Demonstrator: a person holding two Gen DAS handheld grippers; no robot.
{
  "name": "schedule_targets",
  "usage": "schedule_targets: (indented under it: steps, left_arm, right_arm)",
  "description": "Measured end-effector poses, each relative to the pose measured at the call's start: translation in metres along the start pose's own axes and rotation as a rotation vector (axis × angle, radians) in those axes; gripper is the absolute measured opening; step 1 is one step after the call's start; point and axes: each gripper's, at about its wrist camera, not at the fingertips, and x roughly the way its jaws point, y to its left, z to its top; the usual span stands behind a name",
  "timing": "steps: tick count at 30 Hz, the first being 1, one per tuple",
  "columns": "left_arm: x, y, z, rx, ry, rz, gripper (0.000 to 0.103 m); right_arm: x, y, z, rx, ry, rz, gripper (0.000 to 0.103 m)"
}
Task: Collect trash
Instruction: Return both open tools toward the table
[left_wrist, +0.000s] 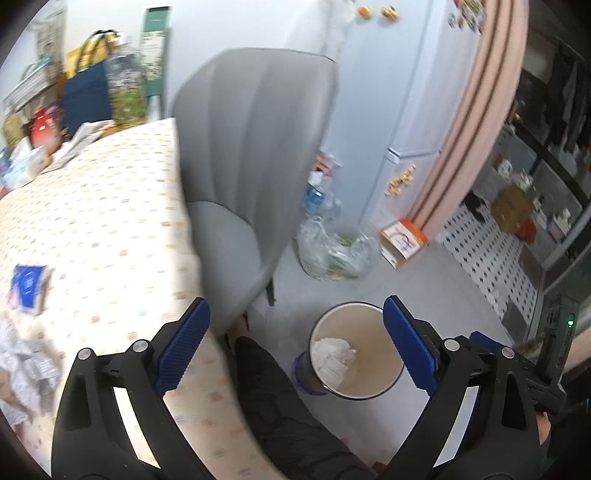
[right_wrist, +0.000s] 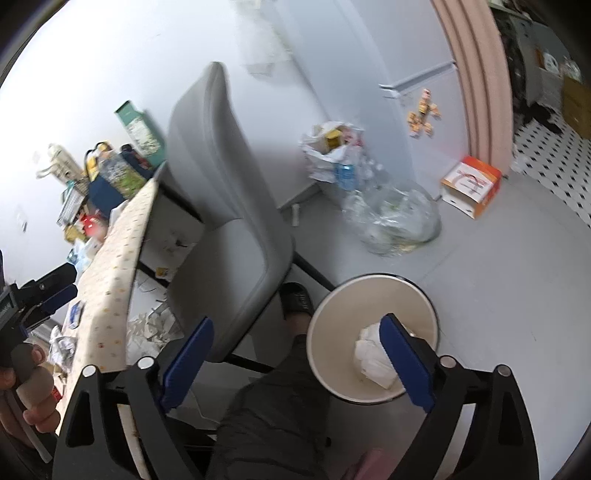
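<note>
Left gripper: jaws spread wide, nothing held between the blue ribbed pads; also seen from outside at the left edge of the right wrist view, gripped by a hand.
Right gripper: jaws spread wide, nothing held; right pad seen over the bin's mouth.
Left view only: top of the desk is seen, covered with a pale cloth printed in small coloured dashes; a blue-and-white packet and crumpled white paper lie on it near the left edge.
Right view only: underside of the desk is seen; torn white paper scraps lie on the floor below it; a white plastic bag, stuffed with packaging, stands by the wall.
Waste bin: round, cream inside, dark rim, on the grey floor just right of the person's leg; also in the right view.
Bin contents: crumpled white tissue, against the inner wall.
Clear bag: crinkled transparent plastic on the floor beyond the bin, contents blurred.
Chair: grey, smooth curved shell, between desk and bin.
Carton: orange-and-white box on the floor by the pink frame.
</note>
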Motion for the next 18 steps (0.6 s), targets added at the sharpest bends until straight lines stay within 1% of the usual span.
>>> schedule_targets:
  steps: [5,9,18]
  left_arm:
    - [-0.032,0.042,-0.007,-0.065,-0.056,0.042,0.094]
    - [-0.054,0.074,-0.018,-0.110,-0.090,0.073,0.094]
    - [-0.100,0.147,-0.050,-0.242,-0.152,0.129,0.094]
  right_arm:
    - [-0.002,0.043,0.002,-0.062,-0.006,0.037,0.095]
    - [-0.002,0.079,0.002,-0.114,-0.001,0.061,0.095]
    - [-0.001,0.160,-0.015,-0.244,0.028,0.120,0.095]
